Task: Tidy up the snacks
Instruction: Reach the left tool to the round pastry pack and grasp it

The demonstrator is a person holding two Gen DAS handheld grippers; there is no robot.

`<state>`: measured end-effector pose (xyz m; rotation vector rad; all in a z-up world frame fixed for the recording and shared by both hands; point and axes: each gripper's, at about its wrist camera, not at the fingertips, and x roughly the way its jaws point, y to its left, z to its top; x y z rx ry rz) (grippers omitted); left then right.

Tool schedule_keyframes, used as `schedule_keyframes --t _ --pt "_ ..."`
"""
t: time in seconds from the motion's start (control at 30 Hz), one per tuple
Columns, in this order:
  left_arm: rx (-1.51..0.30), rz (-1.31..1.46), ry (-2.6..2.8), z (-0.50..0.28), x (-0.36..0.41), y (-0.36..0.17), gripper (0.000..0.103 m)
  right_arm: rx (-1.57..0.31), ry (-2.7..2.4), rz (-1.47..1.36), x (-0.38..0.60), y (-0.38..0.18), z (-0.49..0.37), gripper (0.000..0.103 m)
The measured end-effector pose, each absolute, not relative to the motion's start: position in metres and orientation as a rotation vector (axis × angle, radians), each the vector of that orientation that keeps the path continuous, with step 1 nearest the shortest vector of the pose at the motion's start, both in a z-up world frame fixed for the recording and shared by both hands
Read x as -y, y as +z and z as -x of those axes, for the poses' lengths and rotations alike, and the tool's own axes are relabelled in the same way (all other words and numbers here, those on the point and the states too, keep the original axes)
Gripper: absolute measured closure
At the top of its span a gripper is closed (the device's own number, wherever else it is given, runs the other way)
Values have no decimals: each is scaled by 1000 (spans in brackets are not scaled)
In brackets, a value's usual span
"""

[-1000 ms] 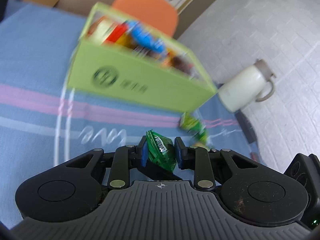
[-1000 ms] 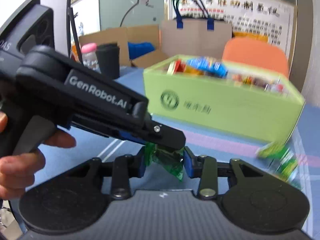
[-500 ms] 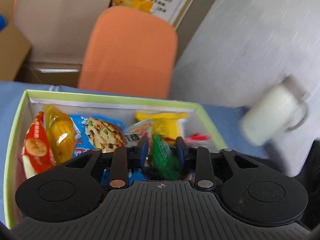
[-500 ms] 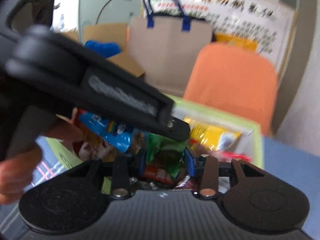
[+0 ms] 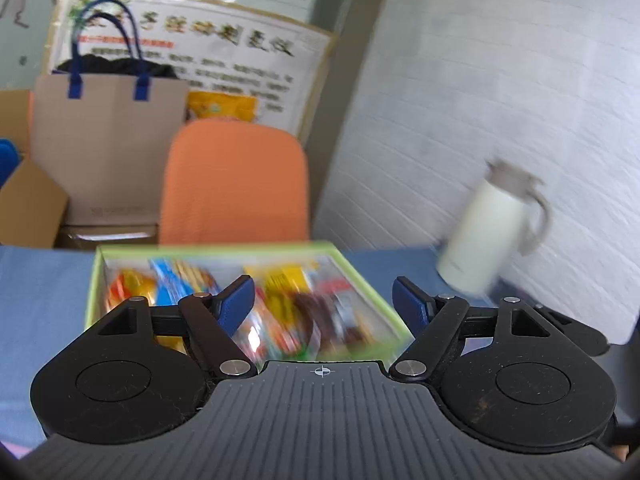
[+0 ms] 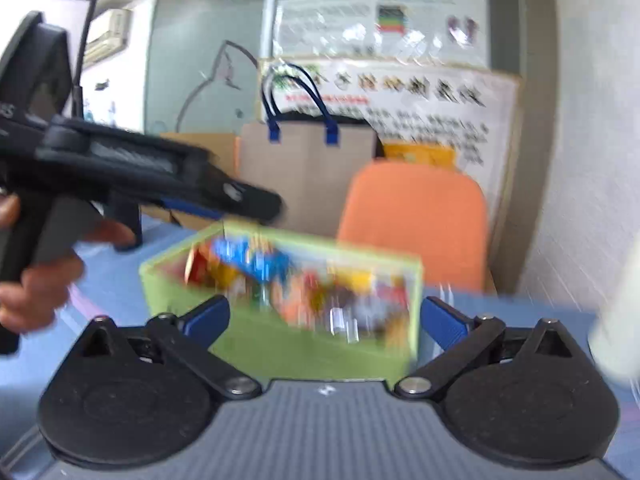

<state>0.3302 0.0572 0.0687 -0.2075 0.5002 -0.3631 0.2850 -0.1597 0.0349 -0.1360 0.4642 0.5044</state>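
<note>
A blue surface (image 5: pixel 44 280) carries everything here, and behind it stand an orange chair (image 5: pixel 236 184), a brown paper bag (image 5: pixel 108 148) with blue handles, and a poster (image 5: pixel 224 56) with blurred lettering against the wall. A white brick wall runs along the right side.

On the surface sits a light green box (image 5: pixel 372 292), open at the top and filled with snack packets (image 5: pixel 288 304) in orange, blue, yellow and red wrappers; the motion blur makes single packets hard to tell apart. A white jug (image 5: pixel 480 240) with a grey lid and handle stands on the surface to the right of the box, well apart from it.

The left hand-held gripper (image 5: pixel 323 300) points over the near edge of the box, its jaws opening, with no object between the blue pads; the packets seen between them lie down in the box. In the right wrist view the same gripper (image 6: pixel 256 204) reaches in from the left above the box, gripped by a person's hand (image 6: pixel 44 276).

The right hand-held gripper (image 6: pixel 324 316) is in front of the near wall of the box, its jaws spreading wide and nothing clamped between them; the box and its packets show in the gap.
</note>
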Motion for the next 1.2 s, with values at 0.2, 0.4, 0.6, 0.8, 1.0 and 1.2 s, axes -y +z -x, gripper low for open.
schedule_keyframes --t 0.2,0.4,0.6,0.8,1.0,1.2 --pt "-798 264 -531 -320 -18 4 50 -684 472 73 166 -27 -246 2" --pt "-1009 351 -571 -350 11 -41 84 -729 516 195 144 -45 -251 1" --pt "-991 287 -476 -297 -6 -34 84 -727 611 182 128 -47 -221 1" --pt "-930 306 -355 -217 -26 -36 80 -714 643 236 94 -49 -176 1" --pt "-913 354 -316 -199 -34 -37 77 -673 617 207 94 -53 -154 1" --pt "-903 353 -340 -201 -33 -37 64 -701 595 208 97 -52 -149 1"
